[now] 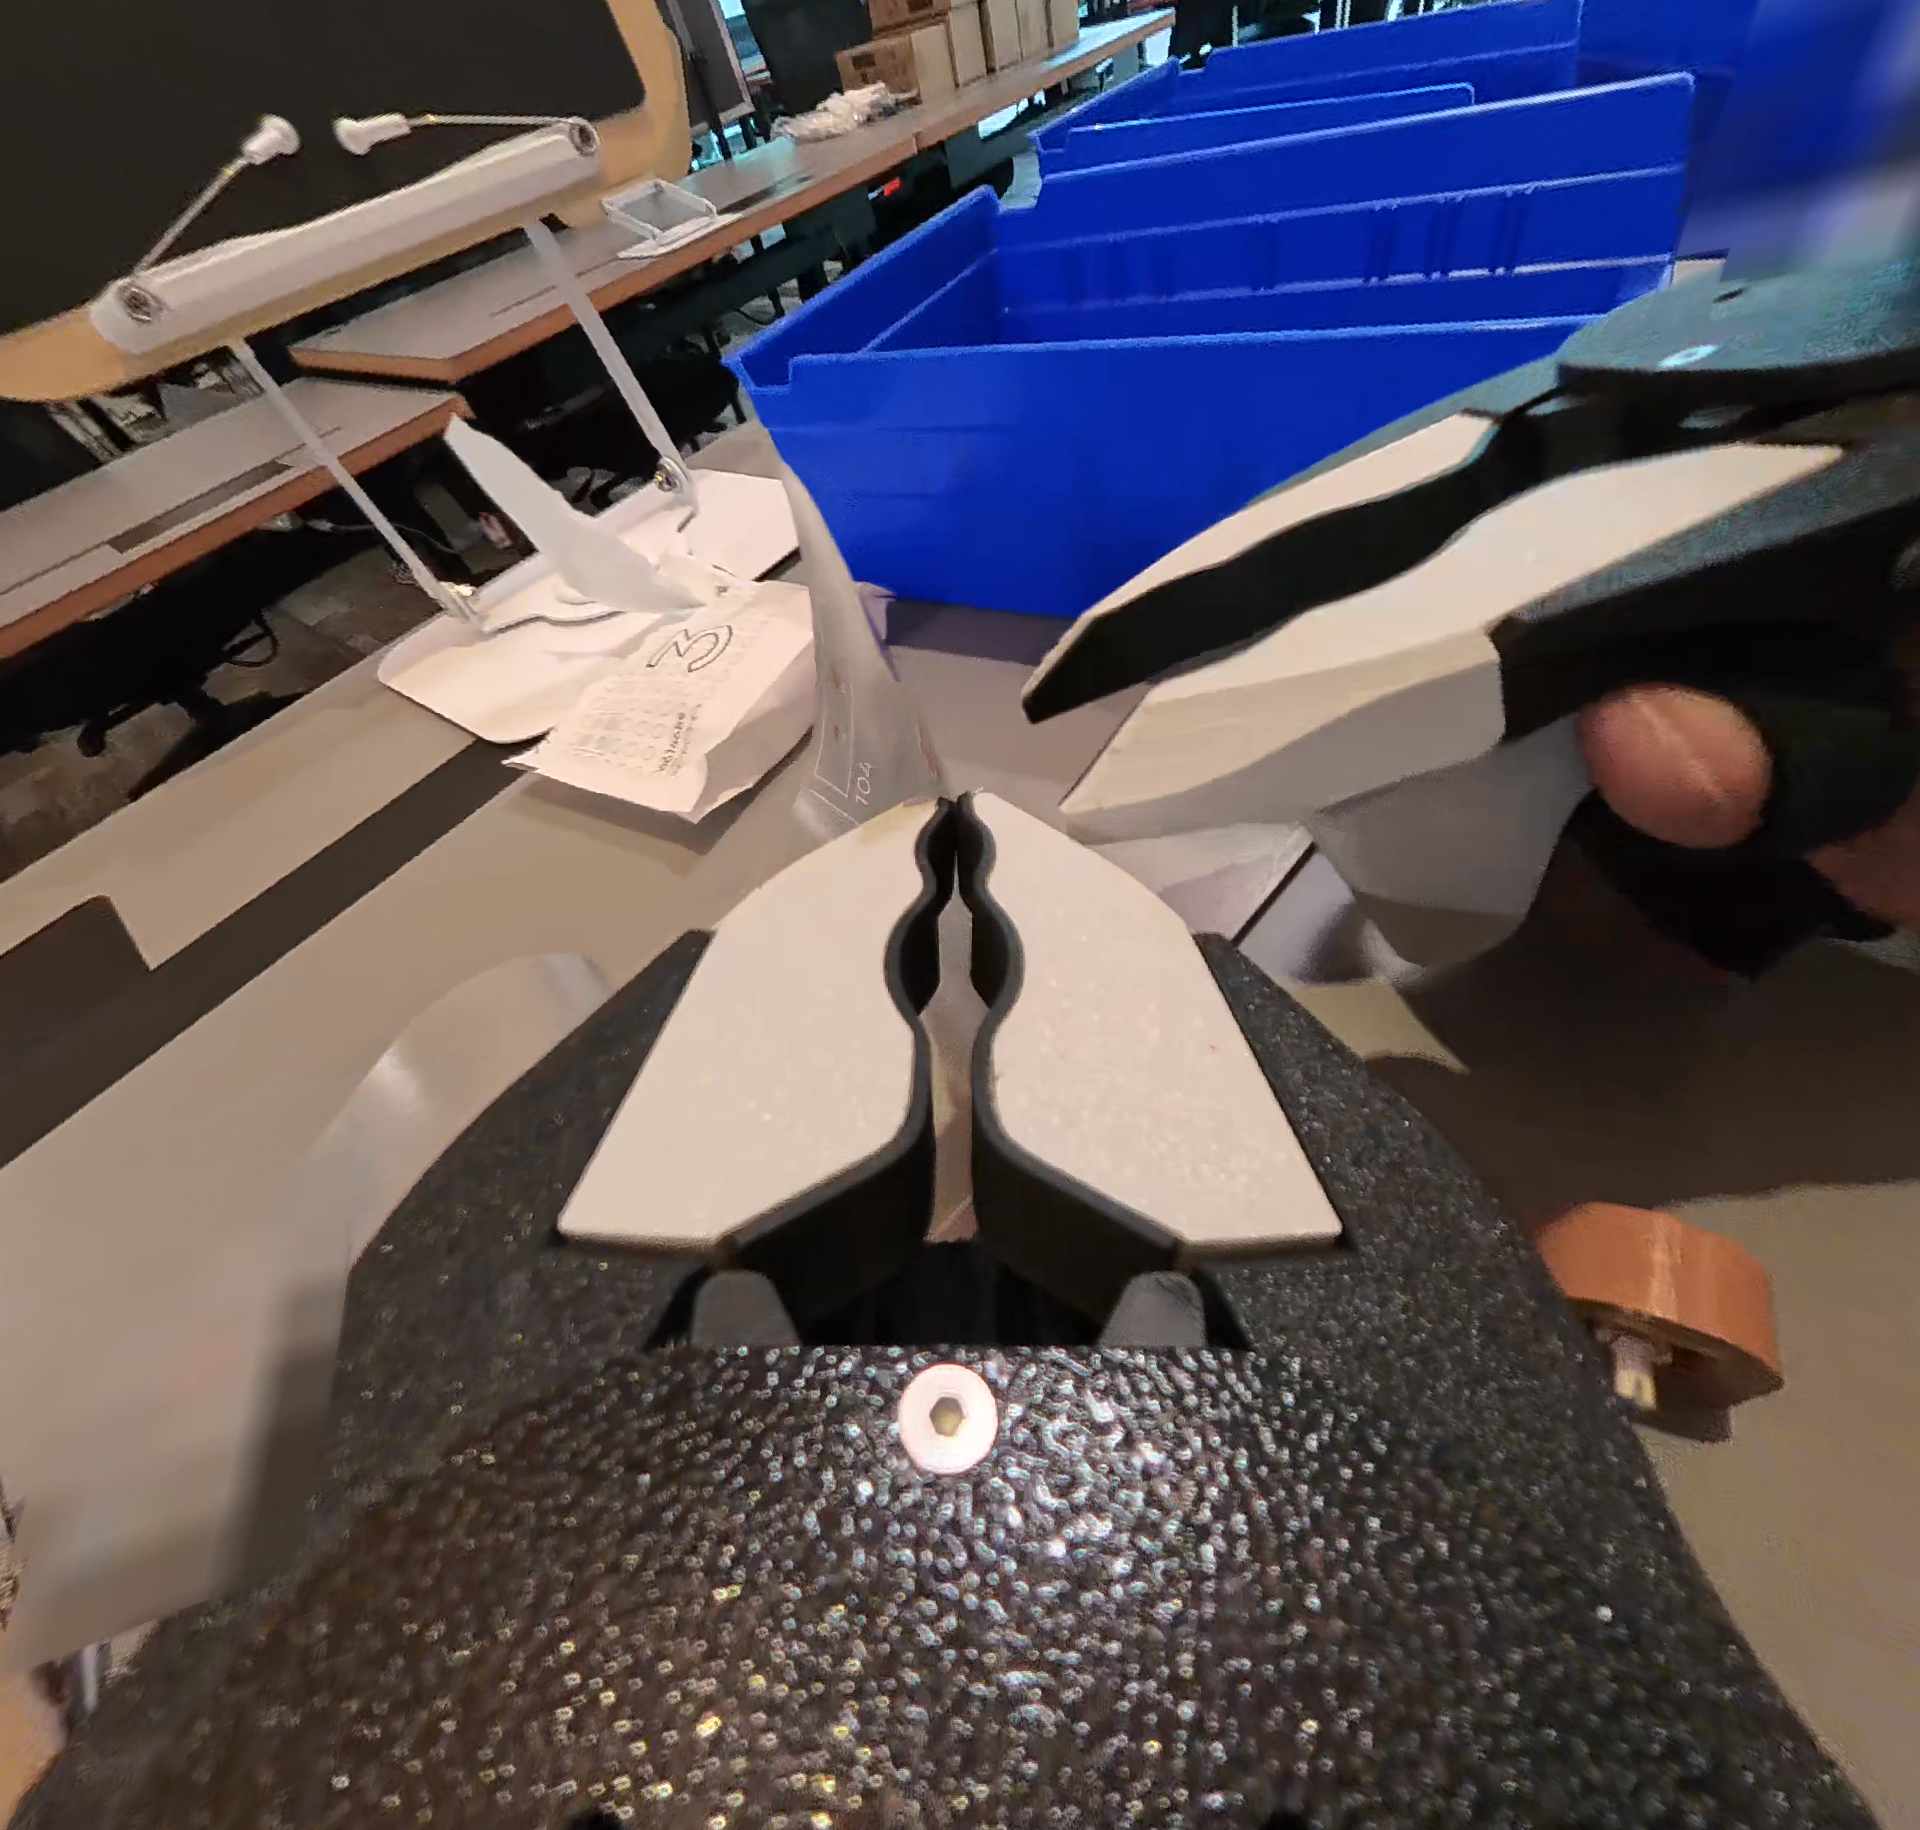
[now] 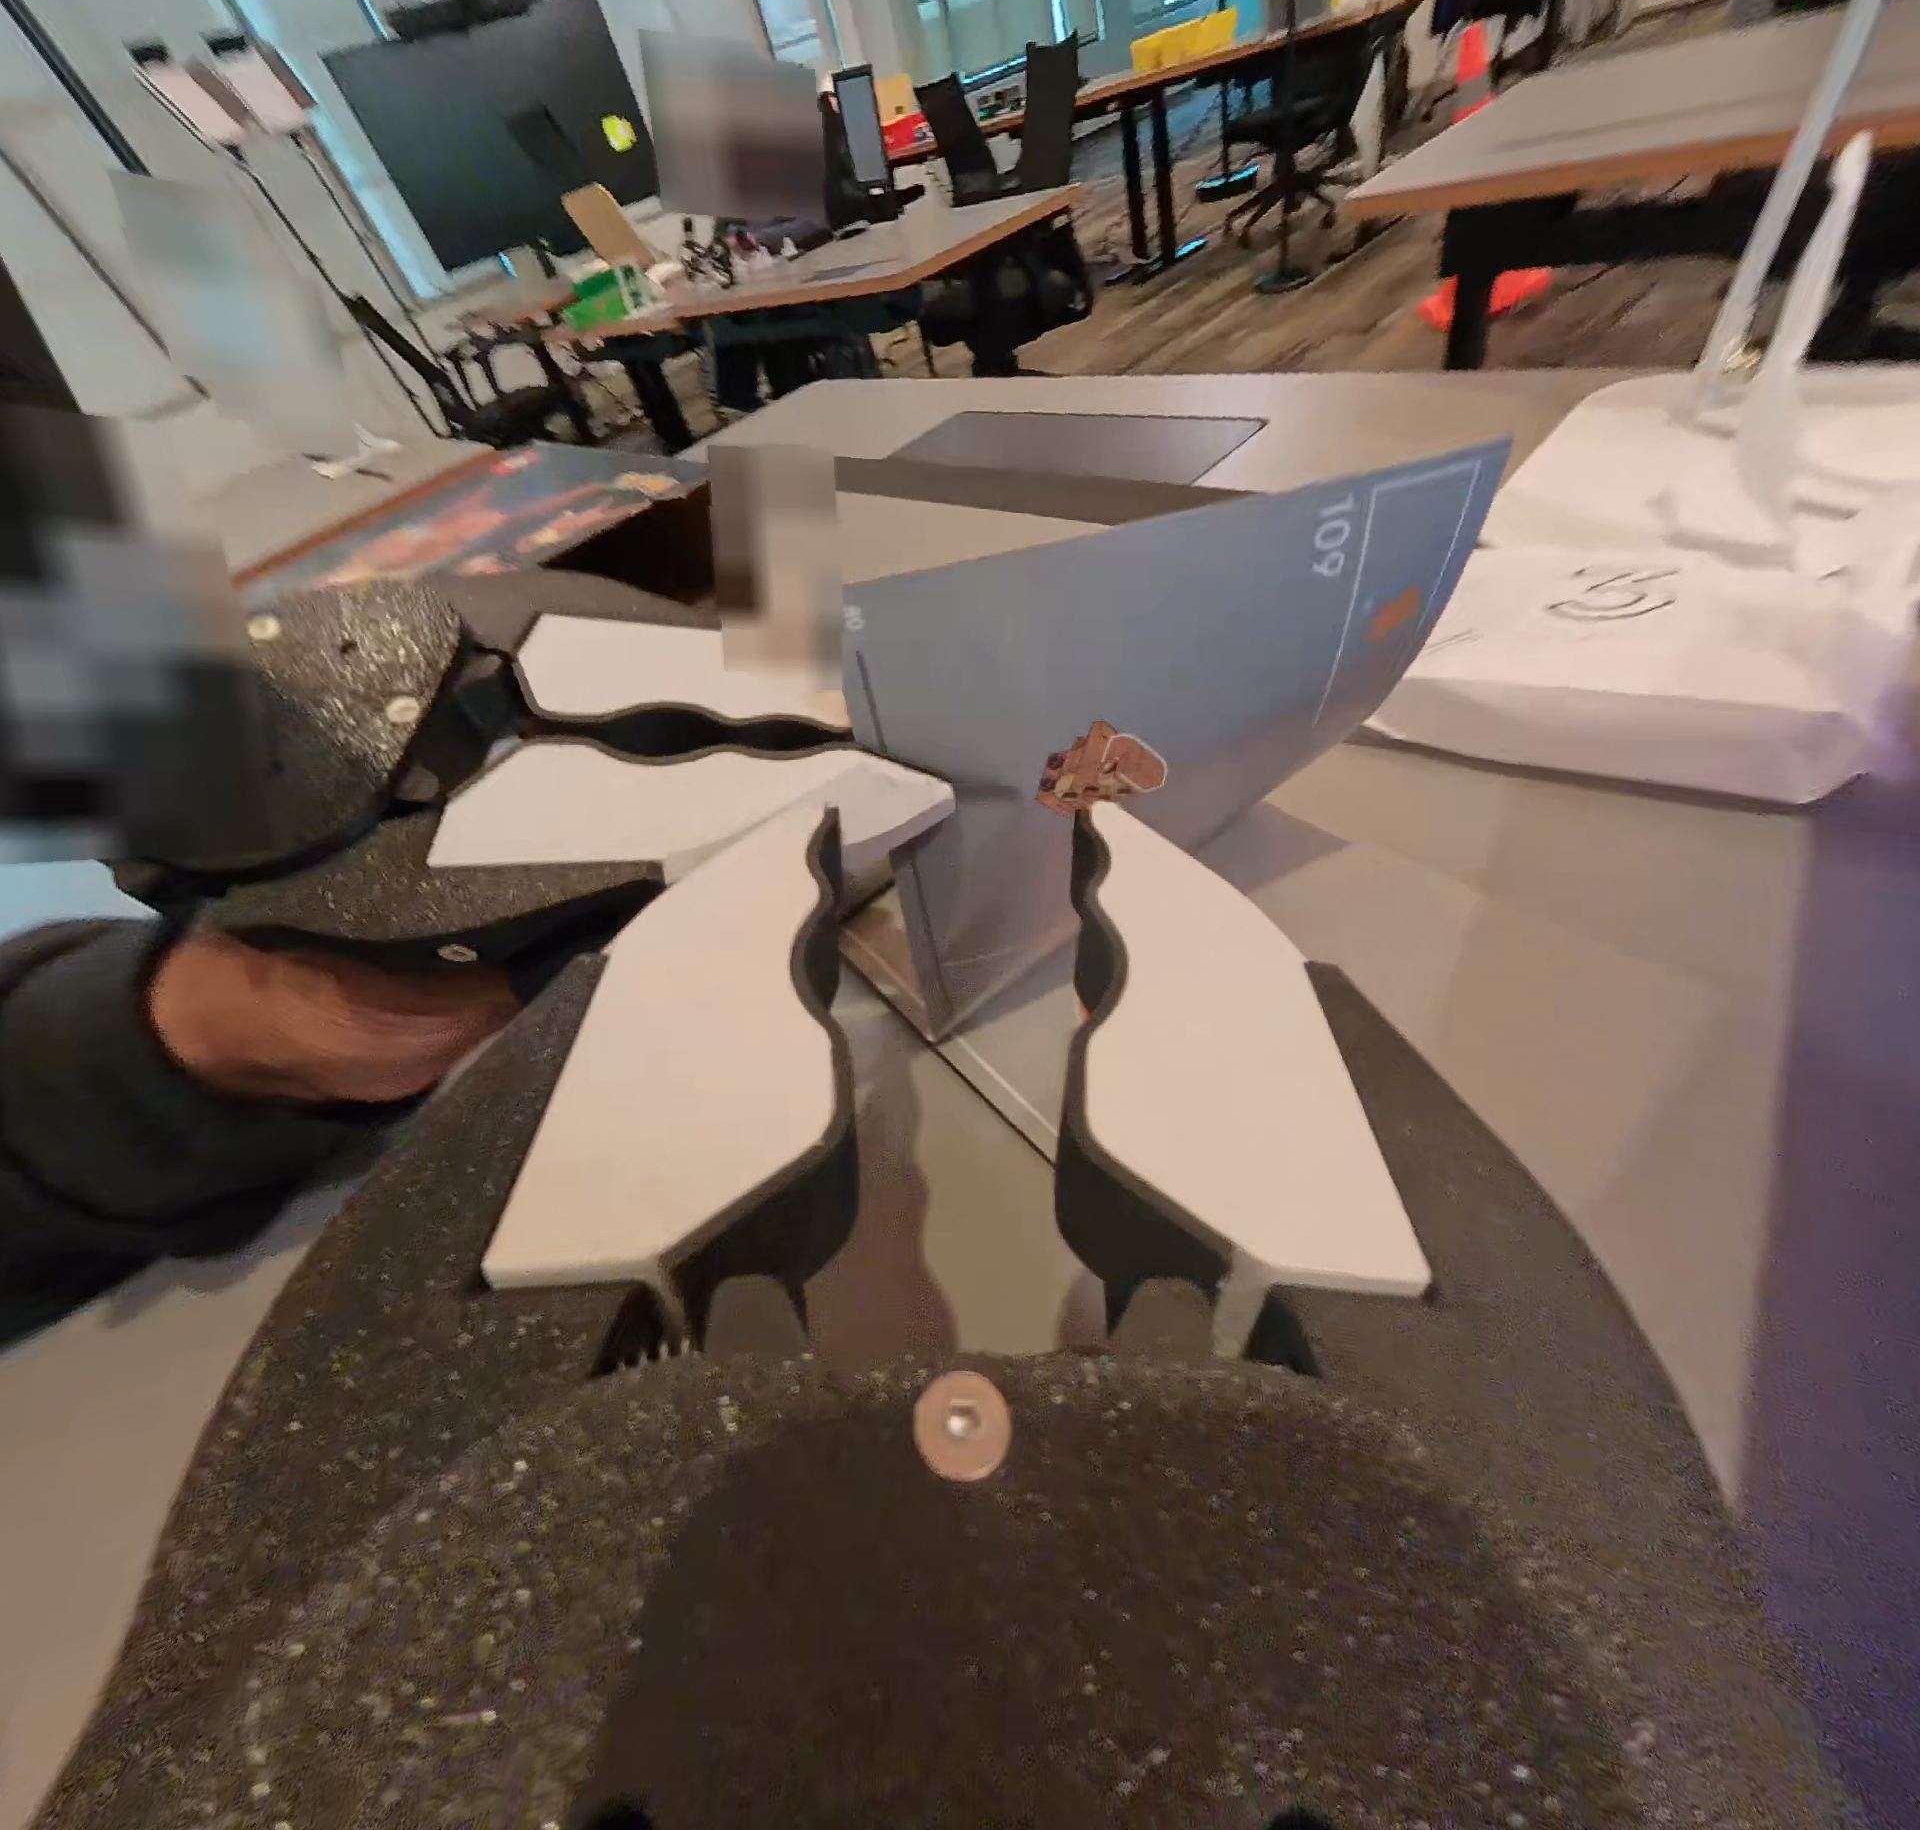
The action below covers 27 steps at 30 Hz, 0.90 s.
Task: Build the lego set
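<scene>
My left gripper is shut on the edge of a thin grey-blue printed page, which rises curved from its fingertips above the grey table. In the right wrist view the same page stands bent, with the left gripper pinching its left edge. My right gripper is open, and a lower fold of the page stands between its fingers without being pressed. It also shows in the left wrist view, just right of my left fingertips, held by a hand.
Several blue plastic bins stand behind the page. A white stand with white paper bags is at the far left; a bag shows in the right wrist view. A brown roll lies near right. A colourful printed box sits at the left. The tips of both grippers are at nearly the same place.
</scene>
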Motion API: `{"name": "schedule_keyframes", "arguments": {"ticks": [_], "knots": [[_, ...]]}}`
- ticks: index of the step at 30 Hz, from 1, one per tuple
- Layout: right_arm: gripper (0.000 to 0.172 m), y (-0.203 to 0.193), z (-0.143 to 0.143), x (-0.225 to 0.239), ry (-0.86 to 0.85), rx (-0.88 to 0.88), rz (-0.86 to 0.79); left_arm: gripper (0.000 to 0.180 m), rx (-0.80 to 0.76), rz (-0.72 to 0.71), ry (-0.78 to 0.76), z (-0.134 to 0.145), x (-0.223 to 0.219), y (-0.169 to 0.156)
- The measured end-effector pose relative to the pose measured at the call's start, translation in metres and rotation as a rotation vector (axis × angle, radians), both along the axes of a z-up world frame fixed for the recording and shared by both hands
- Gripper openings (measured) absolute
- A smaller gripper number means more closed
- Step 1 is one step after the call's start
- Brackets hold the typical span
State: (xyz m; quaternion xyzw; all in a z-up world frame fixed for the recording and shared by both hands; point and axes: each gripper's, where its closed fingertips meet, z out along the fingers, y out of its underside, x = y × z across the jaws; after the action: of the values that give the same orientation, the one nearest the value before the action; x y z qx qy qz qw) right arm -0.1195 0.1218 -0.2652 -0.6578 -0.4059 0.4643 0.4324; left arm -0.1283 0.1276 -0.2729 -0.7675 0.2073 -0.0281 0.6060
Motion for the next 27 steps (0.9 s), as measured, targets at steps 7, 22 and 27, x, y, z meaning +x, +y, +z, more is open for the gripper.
{"name": "schedule_keyframes", "arguments": {"ticks": [7, 22, 27], "knots": [[0.062, -0.001, 0.003, -0.014, 0.095, -0.268, 0.097, 0.000, 0.009, -0.003, 0.001, 0.000, -0.005, -0.003], [0.048, 0.014, -0.011, -0.018, 0.099, -0.470, 0.075, 0.006, -0.024, -0.043, 0.051, -0.011, 0.003, -0.002], [0.037, 0.019, -0.014, -0.015, 0.085, -0.444, 0.044, 0.008, -0.039, -0.047, 0.053, -0.014, 0.003, -0.003]]}}
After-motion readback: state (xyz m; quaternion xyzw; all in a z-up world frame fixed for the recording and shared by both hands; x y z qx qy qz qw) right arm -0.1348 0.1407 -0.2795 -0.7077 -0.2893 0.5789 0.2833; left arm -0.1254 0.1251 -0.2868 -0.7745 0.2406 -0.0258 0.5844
